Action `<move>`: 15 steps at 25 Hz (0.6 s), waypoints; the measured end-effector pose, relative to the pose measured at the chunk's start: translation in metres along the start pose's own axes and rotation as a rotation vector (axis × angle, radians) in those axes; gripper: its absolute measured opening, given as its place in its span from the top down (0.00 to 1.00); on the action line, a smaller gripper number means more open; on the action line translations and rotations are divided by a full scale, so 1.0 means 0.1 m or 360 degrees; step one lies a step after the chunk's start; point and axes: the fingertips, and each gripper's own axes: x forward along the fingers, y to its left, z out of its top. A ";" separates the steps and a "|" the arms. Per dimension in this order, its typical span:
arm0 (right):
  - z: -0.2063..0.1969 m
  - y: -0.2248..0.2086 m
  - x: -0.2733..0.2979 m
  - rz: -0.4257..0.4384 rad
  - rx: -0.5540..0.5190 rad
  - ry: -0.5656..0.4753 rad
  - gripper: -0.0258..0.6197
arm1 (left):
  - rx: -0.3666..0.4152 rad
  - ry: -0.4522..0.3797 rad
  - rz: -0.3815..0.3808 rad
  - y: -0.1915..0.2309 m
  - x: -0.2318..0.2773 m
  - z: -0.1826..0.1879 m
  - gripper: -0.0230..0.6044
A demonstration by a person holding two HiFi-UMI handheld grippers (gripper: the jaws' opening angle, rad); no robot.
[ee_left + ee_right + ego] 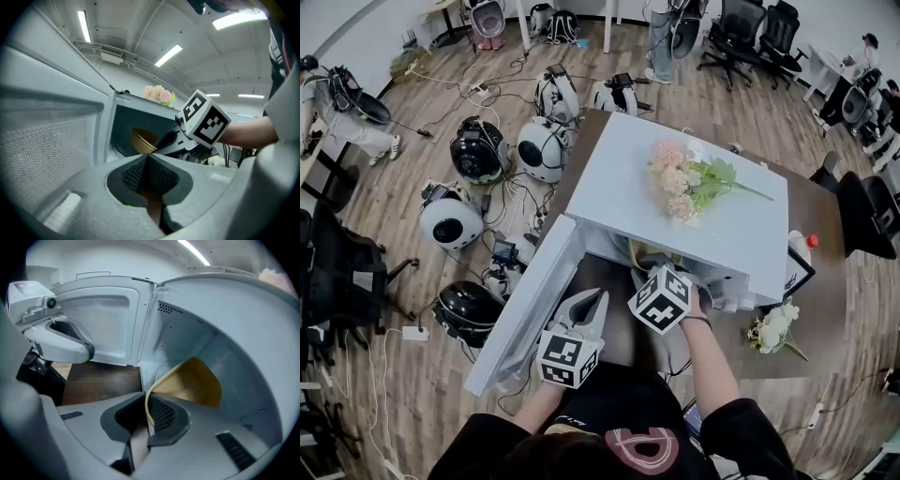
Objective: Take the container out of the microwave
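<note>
door: white microwave door (520, 314) swung open at far left | left gripper (147, 158): before the opening, jaws pressed together, empty | right gripper (147, 405): jaws pinching rim of tan thin-walled container (199, 380) | container: tilted, inside white box microwave (619, 187) cavity | top: pink-and-cream flower bunch (680, 178)

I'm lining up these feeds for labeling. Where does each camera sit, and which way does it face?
Head view: on the person's head, looking steeply down on the microwave; arms and torso show.
Left gripper view: on the left gripper, facing the open cavity; own shut jaws show.
Right gripper view: on the right gripper, facing into the cavity; own jaws clamp the container.
Shared: both gripper views show the container.
</note>
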 end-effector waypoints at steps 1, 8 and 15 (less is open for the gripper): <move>0.00 0.01 -0.01 0.0002 0.0006 -0.0001 0.91 | 0.0000 0.0000 0.0003 0.01 0.00 0.00 0.95; -0.03 0.07 -0.11 -0.0002 0.0007 0.0006 0.91 | 0.0006 -0.0012 0.0011 0.00 -0.02 0.00 0.95; -0.08 0.19 -0.17 0.0015 0.0009 0.0017 0.91 | -0.0007 -0.0004 0.0018 0.04 -0.08 -0.05 0.95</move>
